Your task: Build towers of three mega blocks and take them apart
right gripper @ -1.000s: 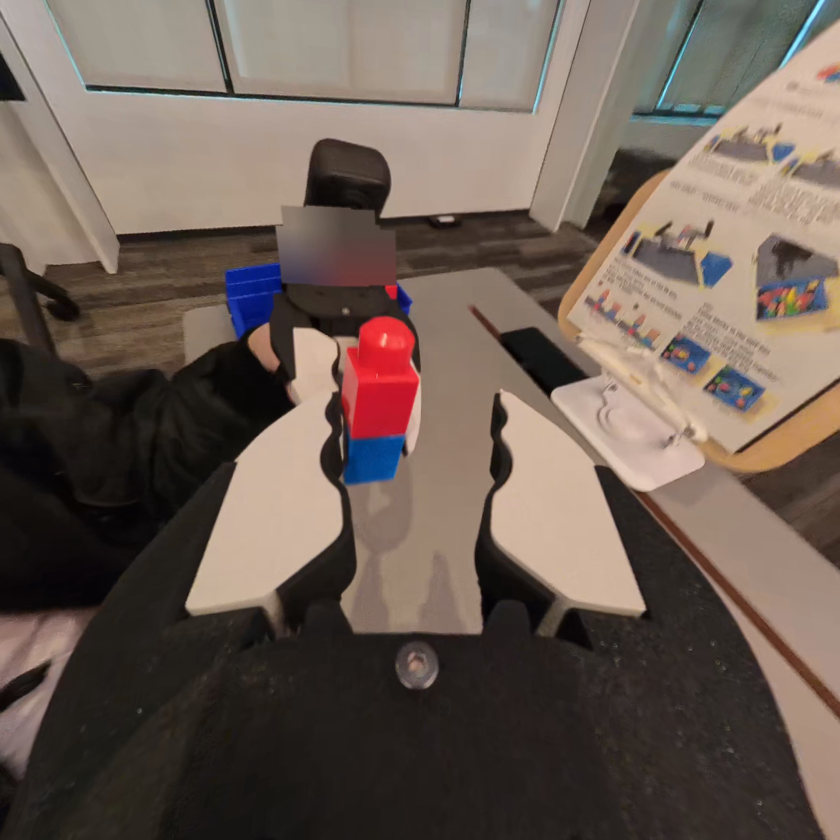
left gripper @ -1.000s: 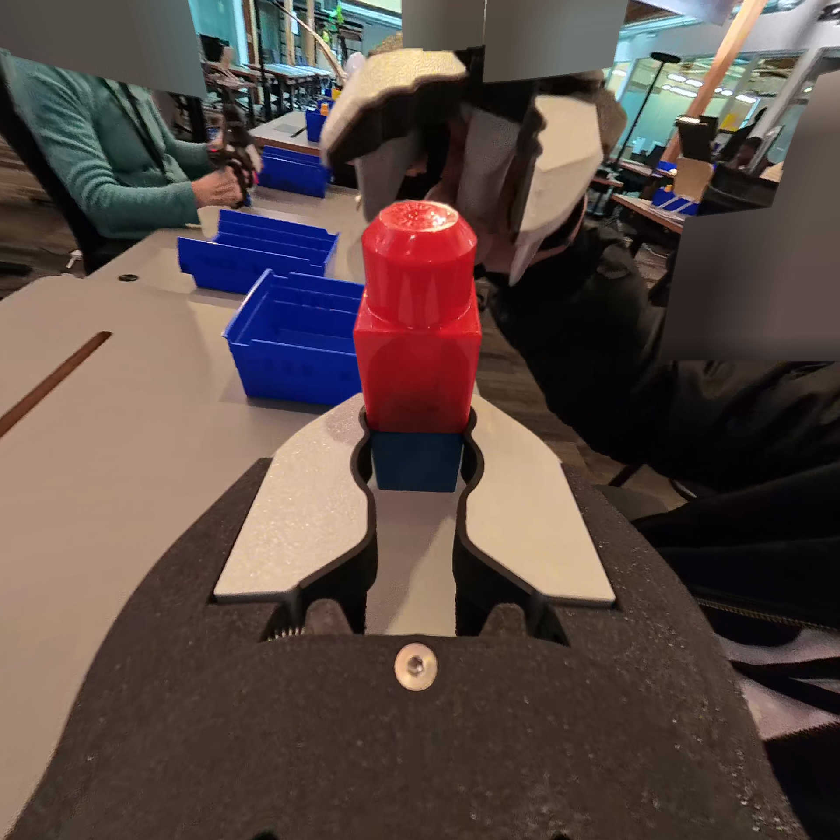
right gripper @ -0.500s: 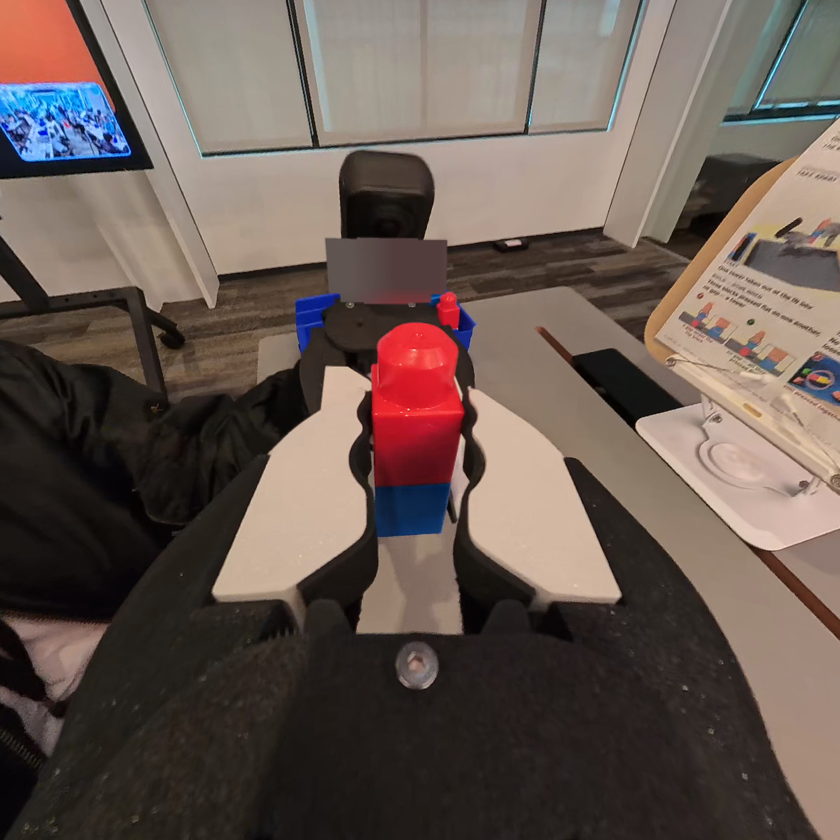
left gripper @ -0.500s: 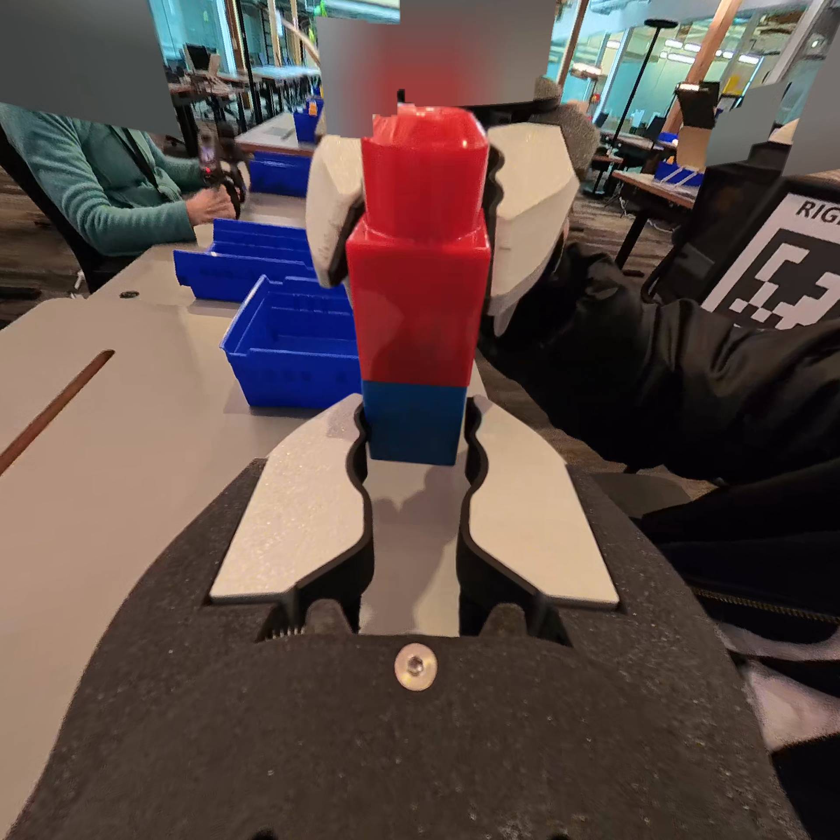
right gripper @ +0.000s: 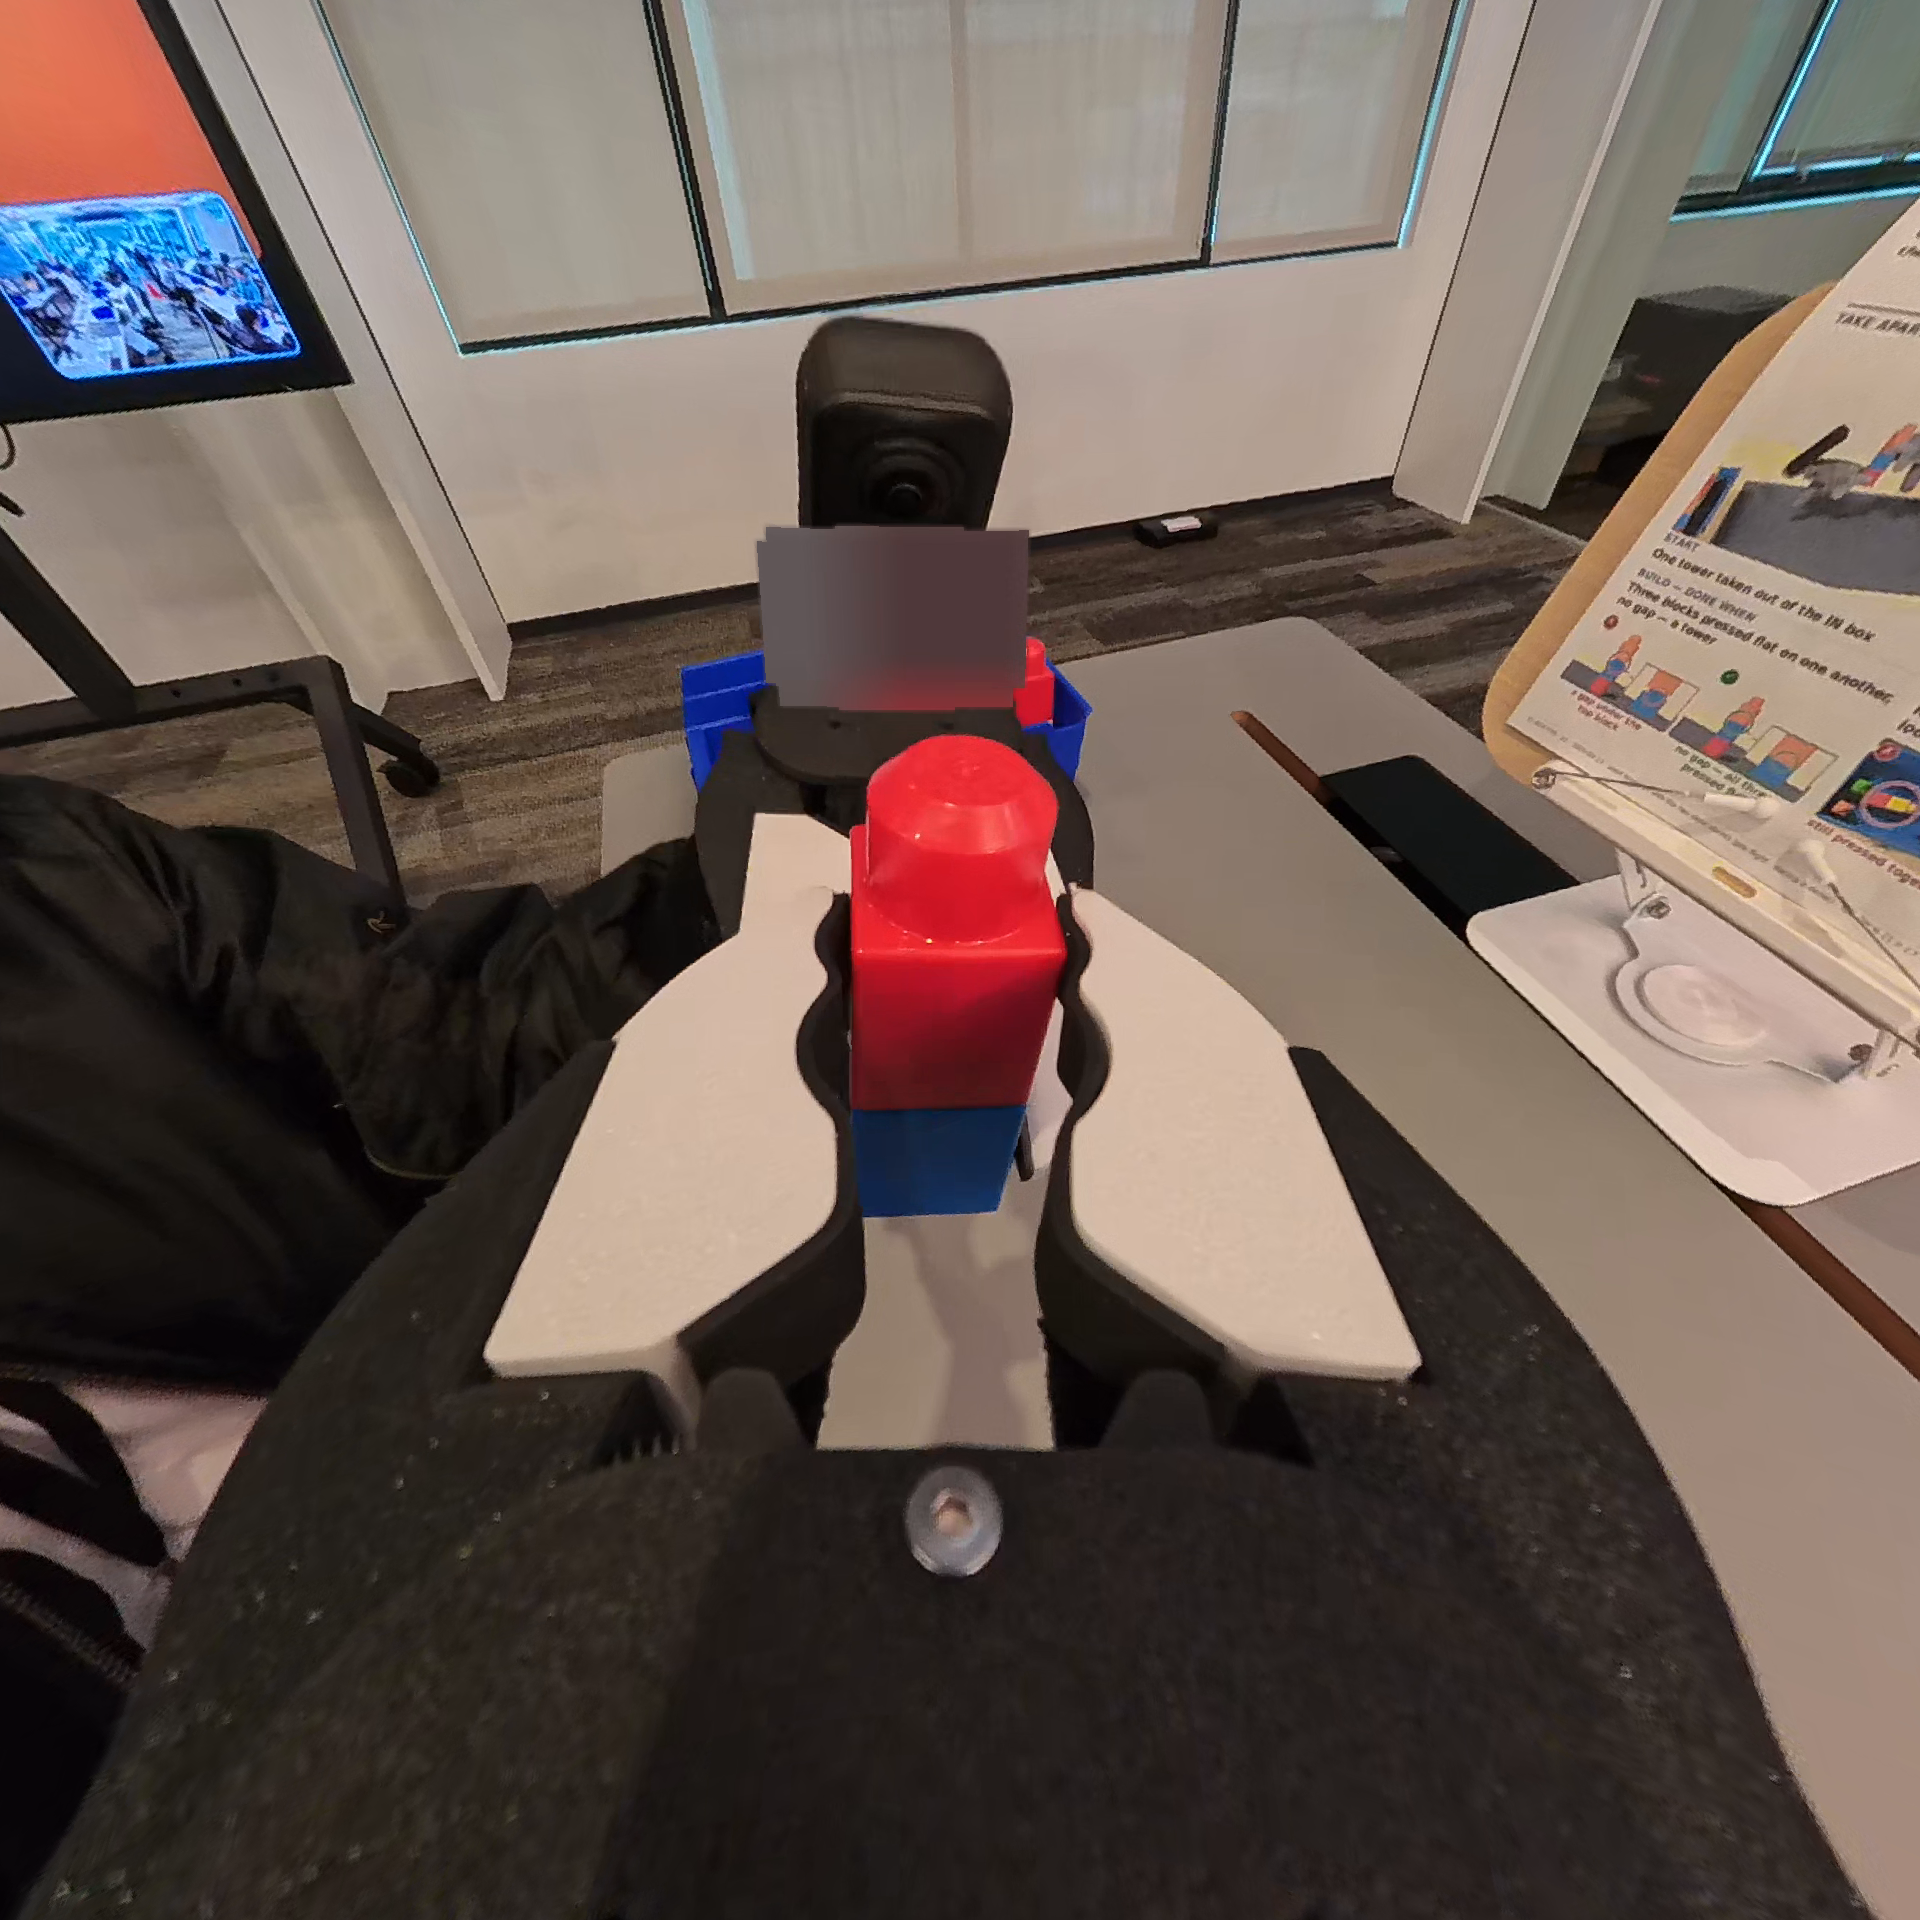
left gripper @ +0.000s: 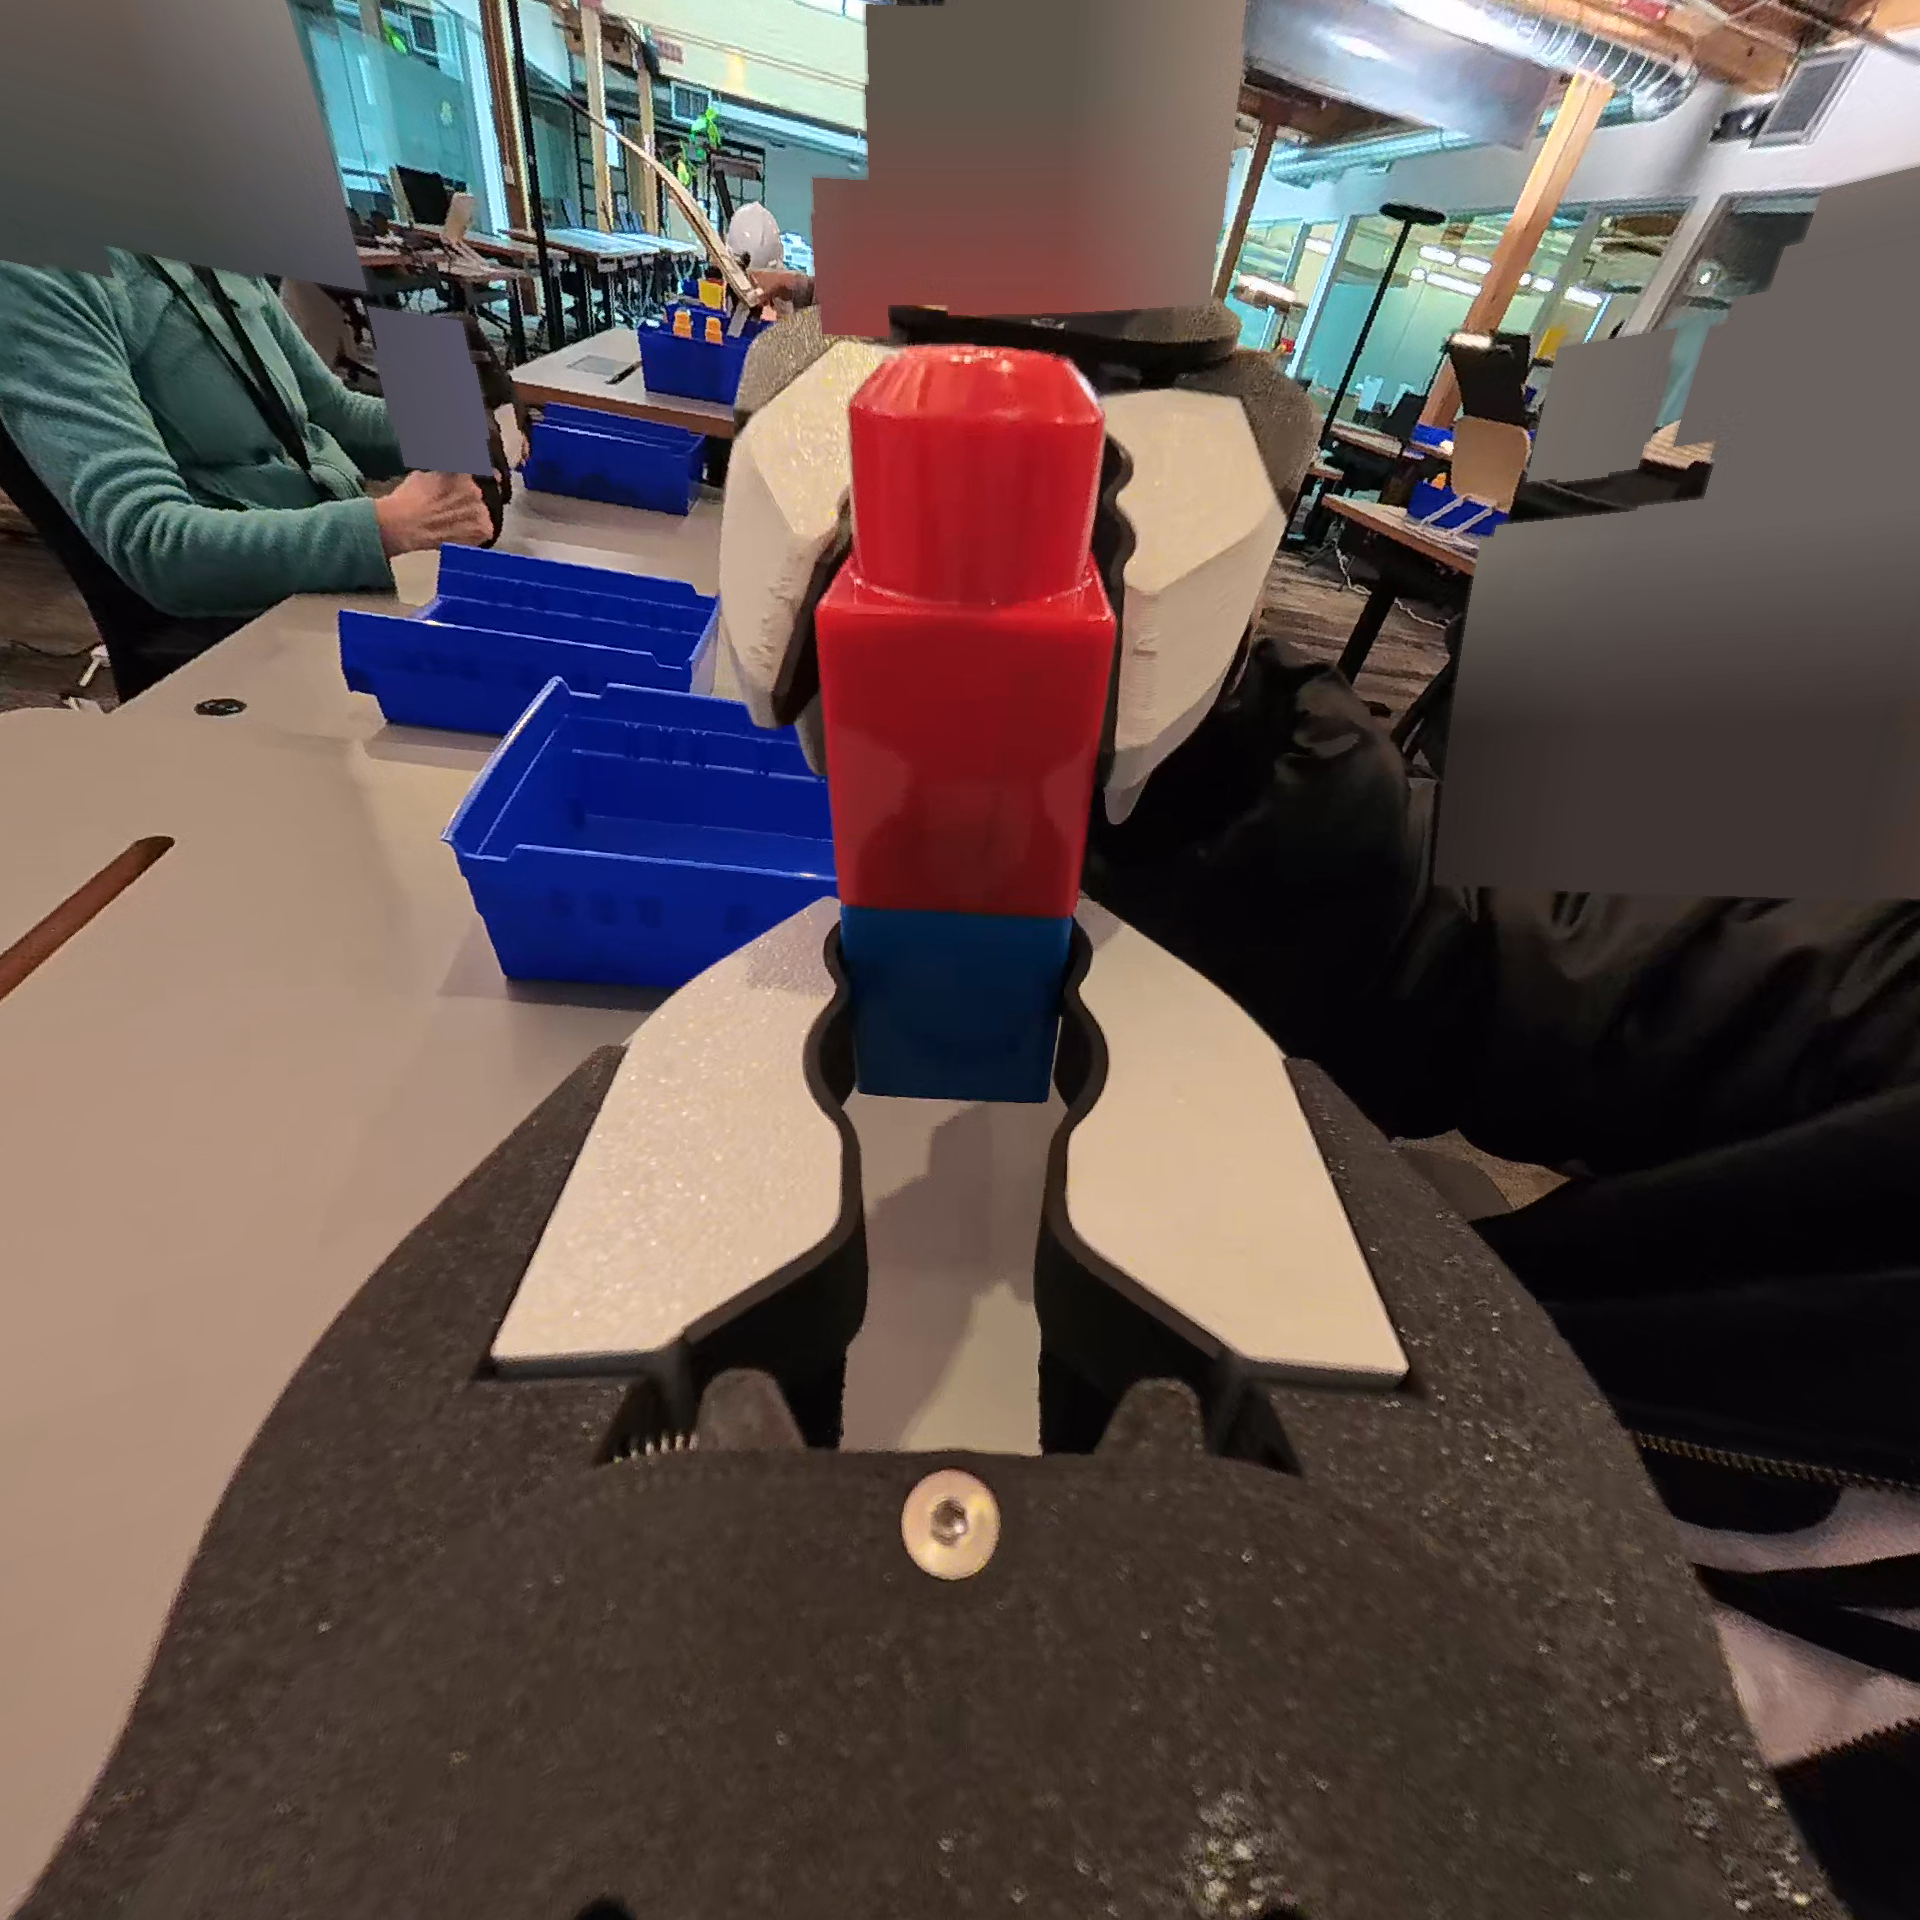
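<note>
A two-block tower stands on the grey table (left gripper: 208,1091): a red block (left gripper: 961,727) pressed onto a blue block (left gripper: 951,1008). My left gripper (left gripper: 956,977) is shut on the blue block at table level. My right gripper (right gripper: 951,935) faces it from the far side and is shut on the red block (right gripper: 951,997), above the blue block (right gripper: 930,1158). In the left wrist view the right gripper's white fingers (left gripper: 1184,582) flank the red block. The left gripper's fingers (right gripper: 790,883) show behind the tower in the right wrist view.
Two blue bins (left gripper: 644,862) (left gripper: 530,644) stand on the table left of the tower. Another blue bin (right gripper: 717,707) with a red block sits behind the left gripper. An instruction board on a white stand (right gripper: 1714,748) and a black slab (right gripper: 1444,831) are to the right. A seated person in a teal sleeve (left gripper: 156,488) is far left.
My right gripper, open beside and above the tower a second ago, has come down and closed around the red block. My left gripper has stayed shut on the blue block.
</note>
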